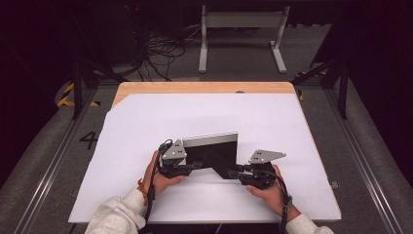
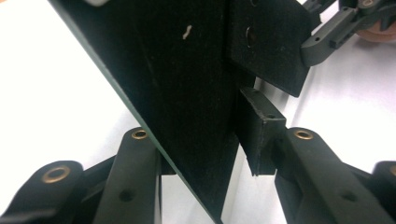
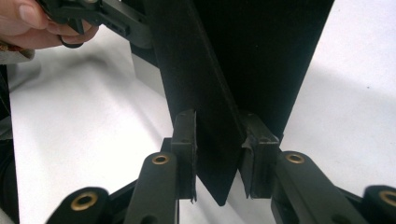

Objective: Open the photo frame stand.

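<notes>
A black folding board with a grey panel on its far side is held up over the white sheet near the table's front. My left gripper grips its left side. In the left gripper view the board runs between the jaws, the right pad lies against it and the left pad is hidden behind it. My right gripper holds the right corner. In the right gripper view both pads press on a thin black flap.
The white sheet covers most of a wooden table. Beyond the far edge are dark floor, loose cables and a white frame. A hand holding the other gripper shows in the right gripper view.
</notes>
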{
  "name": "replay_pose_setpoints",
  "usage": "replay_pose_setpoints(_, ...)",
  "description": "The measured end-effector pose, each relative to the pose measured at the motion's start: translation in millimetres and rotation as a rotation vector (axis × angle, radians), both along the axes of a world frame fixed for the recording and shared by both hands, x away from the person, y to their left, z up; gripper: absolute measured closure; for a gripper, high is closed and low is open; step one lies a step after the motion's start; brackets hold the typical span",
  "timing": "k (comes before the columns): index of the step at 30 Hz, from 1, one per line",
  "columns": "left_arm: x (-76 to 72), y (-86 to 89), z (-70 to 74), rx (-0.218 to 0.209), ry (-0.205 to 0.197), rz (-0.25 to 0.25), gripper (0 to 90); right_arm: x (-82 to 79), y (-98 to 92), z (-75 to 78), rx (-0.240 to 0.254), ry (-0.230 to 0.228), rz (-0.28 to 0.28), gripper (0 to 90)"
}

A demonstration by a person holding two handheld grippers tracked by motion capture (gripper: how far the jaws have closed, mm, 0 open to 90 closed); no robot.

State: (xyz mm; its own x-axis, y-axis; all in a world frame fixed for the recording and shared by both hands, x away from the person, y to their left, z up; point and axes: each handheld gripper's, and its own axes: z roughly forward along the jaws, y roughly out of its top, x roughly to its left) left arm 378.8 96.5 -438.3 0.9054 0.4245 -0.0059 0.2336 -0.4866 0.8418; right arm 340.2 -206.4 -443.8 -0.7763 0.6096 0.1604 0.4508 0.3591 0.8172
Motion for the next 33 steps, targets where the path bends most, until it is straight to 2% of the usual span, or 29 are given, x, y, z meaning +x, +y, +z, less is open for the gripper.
replay_pose_setpoints(10, 0.9, 0.9, 1.1, 0.015, -0.038, 0.037, 66.5, -2.2, 2.7, 0.8, 0.007, -0.015, 0.016, 74.6)
replay_pose_setpoints(17, -1.3, -0.3, 1.4, 0.023, -0.072, 0.072, 69.6, -2.2, 4.1, -0.4, 0.006, -0.008, 0.018, 76.1)
replay_pose_setpoints(33, -3.8, -1.8, 0.3, 0.037, -0.113, 0.090, 70.0, -3.0, 4.3, -0.6, -0.003, -0.005, 0.025, 77.4)
